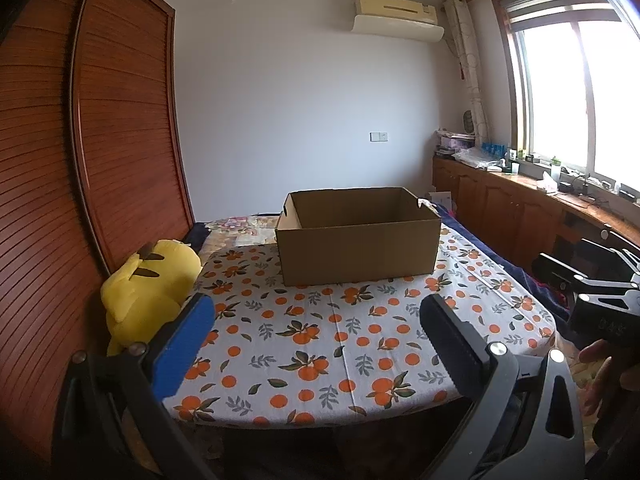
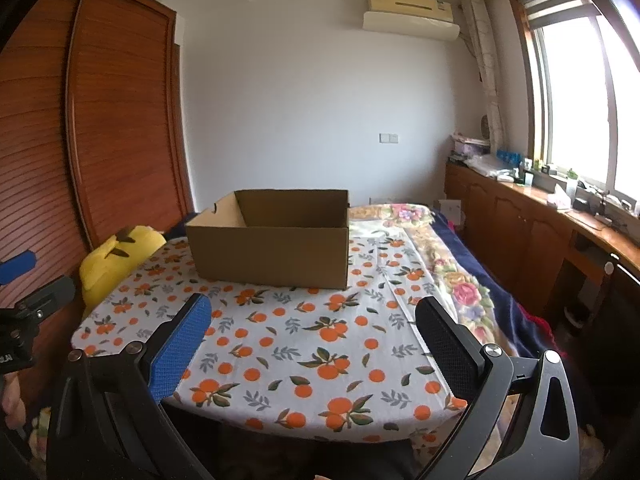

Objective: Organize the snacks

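Note:
An open brown cardboard box (image 1: 358,252) stands on the far part of a table covered with an orange-fruit cloth (image 1: 320,344); it also shows in the right wrist view (image 2: 272,252). What lies inside the box is hidden by its walls. No snacks are in view. My left gripper (image 1: 320,336) is open and empty, held above the table's near edge. My right gripper (image 2: 316,340) is open and empty, also above the near edge, to the right of the left one. The right gripper's body (image 1: 600,304) shows at the left wrist view's right edge.
A yellow plush toy (image 1: 144,300) lies at the table's left edge against a brown slatted wardrobe (image 1: 80,160). A bed with a floral quilt (image 2: 452,272) lies right of the table. A wooden counter with clutter (image 2: 560,208) runs under the window.

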`<action>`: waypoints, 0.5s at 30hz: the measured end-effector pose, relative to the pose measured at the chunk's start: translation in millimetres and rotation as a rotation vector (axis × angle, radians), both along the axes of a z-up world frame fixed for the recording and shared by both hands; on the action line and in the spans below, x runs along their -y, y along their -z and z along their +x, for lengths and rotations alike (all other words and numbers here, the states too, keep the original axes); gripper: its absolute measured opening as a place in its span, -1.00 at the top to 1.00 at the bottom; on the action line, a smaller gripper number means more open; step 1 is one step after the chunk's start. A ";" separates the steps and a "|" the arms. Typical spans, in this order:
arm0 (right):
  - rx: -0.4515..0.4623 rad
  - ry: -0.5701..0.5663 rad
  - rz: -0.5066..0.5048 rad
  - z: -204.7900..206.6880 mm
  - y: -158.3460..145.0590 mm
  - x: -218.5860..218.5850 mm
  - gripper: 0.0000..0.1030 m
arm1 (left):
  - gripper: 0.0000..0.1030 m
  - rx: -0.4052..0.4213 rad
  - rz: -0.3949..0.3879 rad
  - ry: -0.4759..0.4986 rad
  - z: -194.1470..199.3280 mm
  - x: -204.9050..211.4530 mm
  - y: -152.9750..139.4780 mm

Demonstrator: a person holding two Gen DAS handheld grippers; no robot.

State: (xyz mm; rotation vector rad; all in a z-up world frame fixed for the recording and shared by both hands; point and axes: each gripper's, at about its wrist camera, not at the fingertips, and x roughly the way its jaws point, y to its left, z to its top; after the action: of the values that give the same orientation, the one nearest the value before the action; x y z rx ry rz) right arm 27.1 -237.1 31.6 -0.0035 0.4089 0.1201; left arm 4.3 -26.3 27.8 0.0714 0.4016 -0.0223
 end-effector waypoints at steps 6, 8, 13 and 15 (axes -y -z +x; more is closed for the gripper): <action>-0.005 0.012 -0.001 0.0 2.4 0.1 -1.00 | -1.00 0.003 0.009 -0.006 -1.6 0.1 1.2; -0.005 0.017 0.000 0.2 2.3 1.1 -1.00 | -1.00 0.001 0.009 -0.005 -1.4 -0.2 1.3; -0.001 0.031 -0.005 -0.8 1.7 2.7 -1.00 | -1.00 -0.001 0.008 -0.004 -1.3 -0.9 2.1; -0.002 0.033 -0.007 -0.5 1.7 3.1 -1.00 | -1.00 0.003 0.010 -0.007 -1.6 -0.6 2.4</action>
State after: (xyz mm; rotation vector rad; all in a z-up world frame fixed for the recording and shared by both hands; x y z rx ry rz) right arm 26.6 -240.2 29.9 -0.0034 0.4108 0.0864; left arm 2.7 -25.6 25.3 0.0801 0.3987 -0.0130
